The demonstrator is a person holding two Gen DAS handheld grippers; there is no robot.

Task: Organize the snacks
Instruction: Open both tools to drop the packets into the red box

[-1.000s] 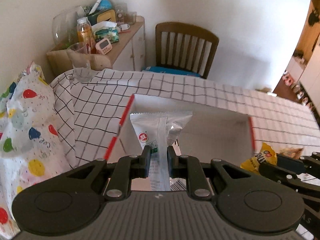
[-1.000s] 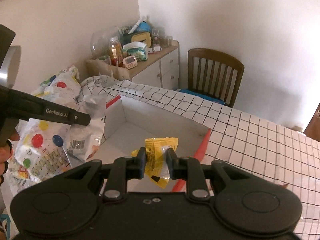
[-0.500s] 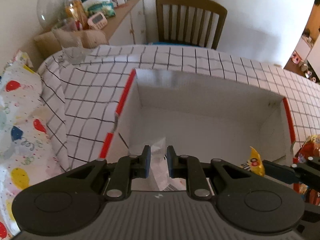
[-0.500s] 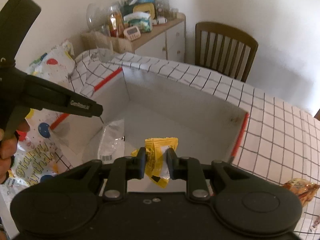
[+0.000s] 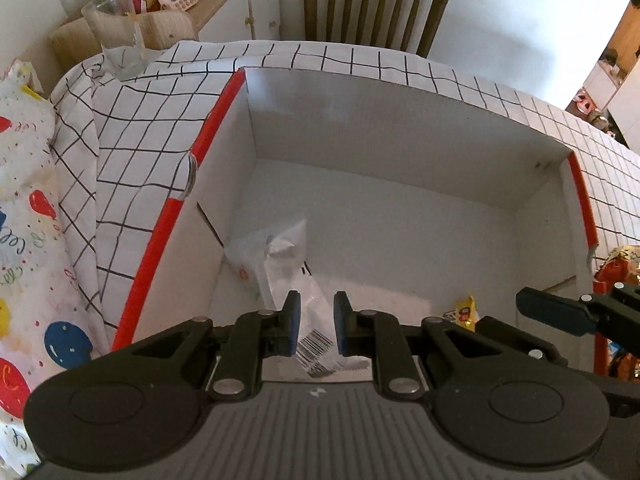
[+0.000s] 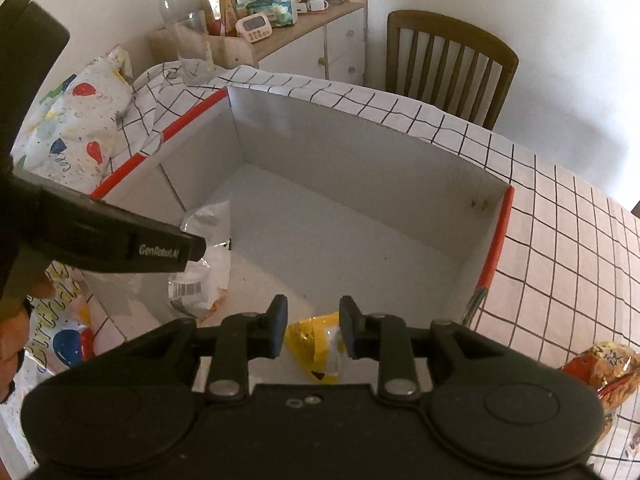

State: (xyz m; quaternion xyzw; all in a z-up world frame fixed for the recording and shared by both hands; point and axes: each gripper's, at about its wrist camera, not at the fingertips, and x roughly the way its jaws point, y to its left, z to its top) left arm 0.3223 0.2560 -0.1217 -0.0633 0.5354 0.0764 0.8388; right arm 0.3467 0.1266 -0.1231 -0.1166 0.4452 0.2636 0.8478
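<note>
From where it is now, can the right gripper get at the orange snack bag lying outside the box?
Probably yes. The right gripper has just opened off the yellow packet, and the orange snack bag lies uncovered on the tablecloth; only the box wall stands between.

1. My left tongs (image 5: 316, 322) pitch steeply down, jaws nearly closed, pinching the white packet (image 5: 280, 264).
2. My right tongs (image 6: 313, 326) also pitch down; jaws have just been opening, pads clear of the yellow packet (image 6: 316, 344) between them.
3. Bare hand (image 6: 16, 320) grips the left handle.
</note>
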